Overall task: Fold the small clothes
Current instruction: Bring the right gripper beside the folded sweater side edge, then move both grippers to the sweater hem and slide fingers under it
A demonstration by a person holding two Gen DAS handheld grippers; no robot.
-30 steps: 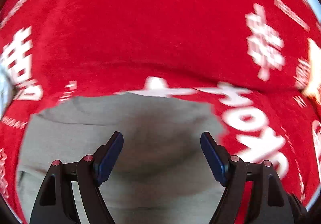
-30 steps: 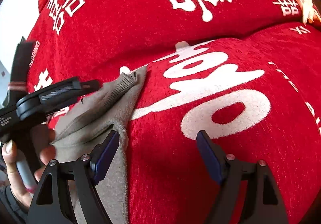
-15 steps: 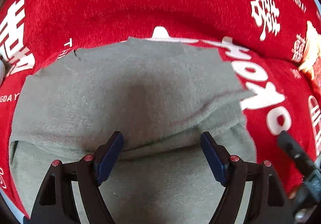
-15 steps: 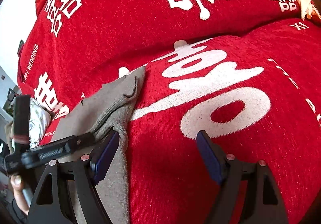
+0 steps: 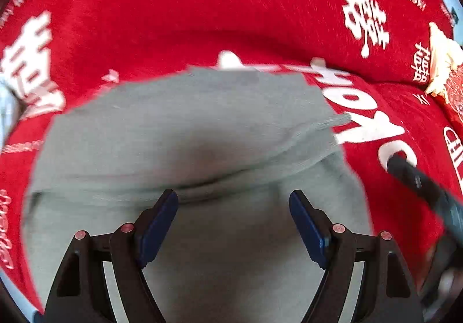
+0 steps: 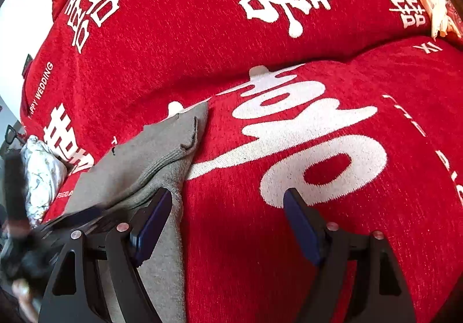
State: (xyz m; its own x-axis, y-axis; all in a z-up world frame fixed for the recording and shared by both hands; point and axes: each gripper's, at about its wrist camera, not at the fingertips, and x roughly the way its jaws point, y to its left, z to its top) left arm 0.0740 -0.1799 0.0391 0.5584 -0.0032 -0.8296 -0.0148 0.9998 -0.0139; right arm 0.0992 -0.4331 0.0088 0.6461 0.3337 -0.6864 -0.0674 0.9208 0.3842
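A grey knit garment point(image 5: 185, 132) lies on a red sofa cover, with one layer folded over and a ribbed cuff point(image 5: 332, 123) at its right edge. My left gripper point(image 5: 233, 220) is open and empty, just above the near part of the garment. My right gripper point(image 6: 227, 220) is open and empty, over the garment's right edge point(image 6: 170, 166) and the red cover. The right gripper's body shows blurred at the right of the left wrist view point(image 5: 419, 184). The left gripper shows blurred at the lower left of the right wrist view point(image 6: 58, 224).
The red cover point(image 6: 332, 166) with large white characters drapes over the seat and the backrest point(image 6: 202, 19). A cream tasselled cushion point(image 5: 442, 71) lies at the far right. A silvery patterned object point(image 6: 40, 175) sits at the left end.
My left gripper has pulled back toward me, so the whole folded garment now shows. My right gripper has hardly moved. Both have stayed open.
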